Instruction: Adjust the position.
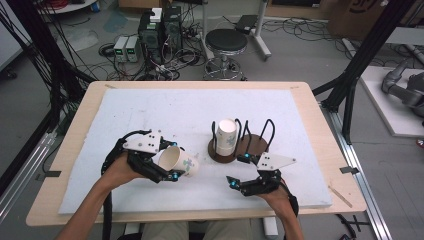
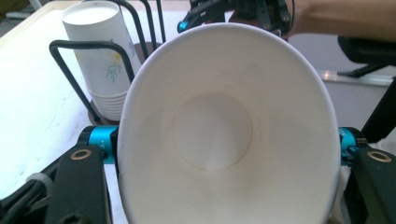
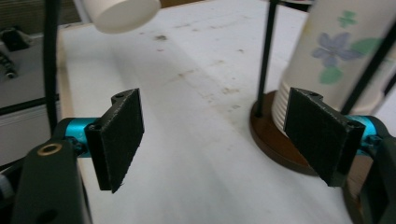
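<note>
A wooden table (image 1: 75, 165) carries a white foam board (image 1: 150, 115) that covers most of its top; right of the board's middle stands a round brown cup rack (image 1: 252, 145) with black wire loops, and inside its left loops sits a stack of paper cups (image 1: 226, 137), upside down, with a leaf and flower print on the wall; the left gripper (image 1: 167, 167) lies over the board left of the rack, its jaws clamped on a single paper cup (image 1: 180, 162) that is tipped on its side, the base pointing towards the rack and the open mouth towards the hand, so that the left gripper view looks straight into its white inside; the right gripper (image 1: 239, 172) hovers just in front of the rack, near the stack, its jaws standing apart with nothing between them.
</note>
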A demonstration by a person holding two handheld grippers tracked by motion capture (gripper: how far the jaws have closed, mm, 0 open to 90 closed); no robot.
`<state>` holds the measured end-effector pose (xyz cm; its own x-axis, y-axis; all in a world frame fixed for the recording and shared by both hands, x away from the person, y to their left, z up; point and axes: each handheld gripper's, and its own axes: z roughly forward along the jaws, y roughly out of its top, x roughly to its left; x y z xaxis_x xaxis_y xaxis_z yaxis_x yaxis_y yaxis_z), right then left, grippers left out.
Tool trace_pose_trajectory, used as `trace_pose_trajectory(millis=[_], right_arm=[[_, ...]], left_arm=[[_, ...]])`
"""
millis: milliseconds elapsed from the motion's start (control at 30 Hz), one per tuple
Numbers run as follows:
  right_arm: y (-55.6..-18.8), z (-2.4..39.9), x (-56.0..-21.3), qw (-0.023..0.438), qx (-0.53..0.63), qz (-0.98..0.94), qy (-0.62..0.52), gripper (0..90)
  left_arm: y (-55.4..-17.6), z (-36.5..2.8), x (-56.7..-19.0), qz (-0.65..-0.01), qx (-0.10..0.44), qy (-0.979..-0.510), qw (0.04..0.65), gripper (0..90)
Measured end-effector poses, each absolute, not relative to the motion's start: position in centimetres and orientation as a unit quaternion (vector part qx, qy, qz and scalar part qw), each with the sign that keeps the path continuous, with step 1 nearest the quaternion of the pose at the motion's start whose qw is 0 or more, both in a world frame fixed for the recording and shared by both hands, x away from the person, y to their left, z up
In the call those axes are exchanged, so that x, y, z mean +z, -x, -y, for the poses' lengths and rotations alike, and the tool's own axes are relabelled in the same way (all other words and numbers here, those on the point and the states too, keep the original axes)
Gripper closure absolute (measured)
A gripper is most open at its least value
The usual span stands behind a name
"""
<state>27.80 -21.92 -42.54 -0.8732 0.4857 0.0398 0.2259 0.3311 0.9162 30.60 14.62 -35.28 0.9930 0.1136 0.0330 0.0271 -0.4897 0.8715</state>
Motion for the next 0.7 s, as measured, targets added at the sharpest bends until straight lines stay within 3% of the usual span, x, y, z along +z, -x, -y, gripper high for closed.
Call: trace_pose_trajectory(millis=[700], right_arm=[[-28.3, 24.4, -43.8, 0.177, 0.513, -0.782, -0.306, 20.7]], left_arm=[[-32.0, -14.2, -33.4, -0.035, 0.059, -0.910, 0.408, 31.4]])
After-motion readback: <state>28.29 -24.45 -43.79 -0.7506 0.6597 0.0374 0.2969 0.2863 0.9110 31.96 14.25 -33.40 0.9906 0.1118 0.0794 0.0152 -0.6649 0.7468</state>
